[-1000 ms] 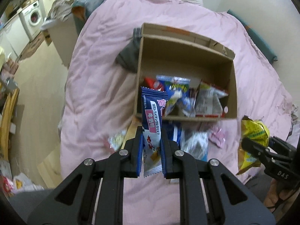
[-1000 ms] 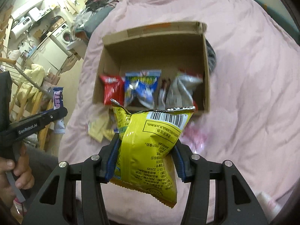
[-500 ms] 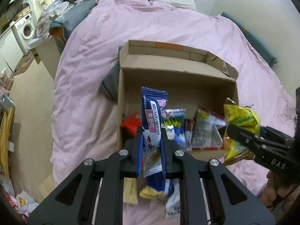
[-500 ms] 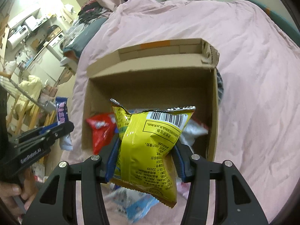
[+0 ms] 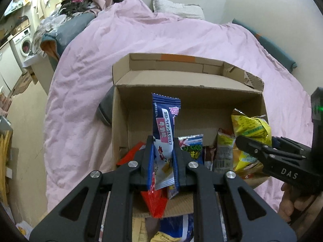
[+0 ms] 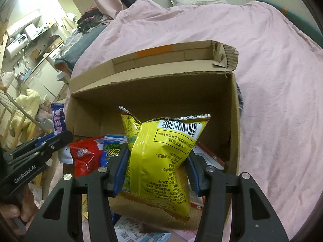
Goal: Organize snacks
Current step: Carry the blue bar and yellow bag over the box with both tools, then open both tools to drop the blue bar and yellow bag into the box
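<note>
Snacks [image 6: 86, 155] crowd box [image 6: 153, 92] on duvet [image 6: 272, 80].

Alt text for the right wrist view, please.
The right hand-held gripper clamps a yellow snack bag above an open cardboard box on a pink bedspread. Red and blue packets lie inside; the left hand-held gripper shows at left.

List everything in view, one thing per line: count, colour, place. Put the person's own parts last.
cardboard box: one, brown, open on the bed
quilt: one, pink, under the box
pillow: one, grey, at the bed's head
red packet: one, red, inside the box
washing machine: one, white, far left
blue wafer packet: one, blue-white, in the left tool
yellow chip bag: one, yellow, in the right tool
hand: one, holding the right tool
</note>
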`<state>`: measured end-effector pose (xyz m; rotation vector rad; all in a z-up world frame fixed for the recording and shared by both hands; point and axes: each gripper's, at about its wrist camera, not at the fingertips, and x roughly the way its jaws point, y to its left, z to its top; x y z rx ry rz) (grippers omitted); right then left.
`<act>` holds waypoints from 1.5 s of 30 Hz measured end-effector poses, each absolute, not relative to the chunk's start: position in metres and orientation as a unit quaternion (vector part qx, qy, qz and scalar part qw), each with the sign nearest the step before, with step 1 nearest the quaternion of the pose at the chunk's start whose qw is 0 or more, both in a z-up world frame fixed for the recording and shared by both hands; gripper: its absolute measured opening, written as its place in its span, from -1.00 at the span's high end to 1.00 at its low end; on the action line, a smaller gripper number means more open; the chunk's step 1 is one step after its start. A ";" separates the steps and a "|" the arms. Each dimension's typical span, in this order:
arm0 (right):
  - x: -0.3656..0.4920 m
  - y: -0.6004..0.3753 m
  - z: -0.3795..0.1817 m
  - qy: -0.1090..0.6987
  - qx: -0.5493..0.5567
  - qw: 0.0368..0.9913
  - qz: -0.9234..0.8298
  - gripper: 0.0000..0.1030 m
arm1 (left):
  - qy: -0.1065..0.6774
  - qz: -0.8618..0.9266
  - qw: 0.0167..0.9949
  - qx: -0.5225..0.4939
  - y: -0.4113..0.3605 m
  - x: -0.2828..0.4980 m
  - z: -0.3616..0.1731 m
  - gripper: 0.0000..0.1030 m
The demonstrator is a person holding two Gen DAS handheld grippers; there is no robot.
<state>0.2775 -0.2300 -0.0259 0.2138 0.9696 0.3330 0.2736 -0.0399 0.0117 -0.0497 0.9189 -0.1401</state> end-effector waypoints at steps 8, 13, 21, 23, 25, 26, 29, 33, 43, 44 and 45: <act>0.284 -0.231 -0.032 0.460 0.116 0.866 0.159 -0.04 | 0.450 -0.095 0.886 -0.058 -0.041 0.277 0.004 0.74; 0.284 -0.231 -0.035 0.460 0.134 0.861 0.170 -0.05 | 0.447 -0.105 0.888 -0.024 -0.058 0.275 0.001 0.74; 0.286 -0.228 -0.045 0.468 0.128 0.859 0.165 -0.08 | 0.439 -0.113 0.891 -0.021 -0.058 0.273 0.004 0.74; 0.288 -0.228 -0.045 0.470 0.129 0.857 0.166 -0.08 | 0.443 -0.110 0.890 -0.019 -0.058 0.273 0.002 0.74; 0.287 -0.229 -0.044 0.467 0.128 0.859 0.167 -0.08 | 0.449 -0.108 0.887 -0.024 -0.057 0.273 -0.002 0.74; 0.287 -0.230 -0.044 0.468 0.130 0.858 0.167 -0.08 | 0.451 -0.106 0.886 -0.024 -0.057 0.273 -0.003 0.74; 0.288 -0.233 -0.046 0.473 0.140 0.853 0.169 -0.08 | 0.457 -0.101 0.883 -0.020 -0.057 0.273 -0.006 0.73; 0.290 -0.232 -0.044 0.473 0.144 0.852 0.171 -0.08 | 0.455 -0.105 0.884 -0.016 -0.059 0.272 -0.005 0.73; 0.287 -0.231 -0.041 0.471 0.135 0.855 0.168 -0.09 | 0.453 -0.090 0.886 -0.032 -0.053 0.269 -0.002 0.16; 0.287 -0.231 -0.041 0.470 0.132 0.856 0.169 -0.09 | 0.453 -0.091 0.886 -0.031 -0.053 0.269 -0.002 0.13; 0.287 -0.230 -0.040 0.469 0.131 0.857 0.171 -0.10 | 0.454 -0.093 0.886 -0.033 -0.052 0.270 -0.002 0.03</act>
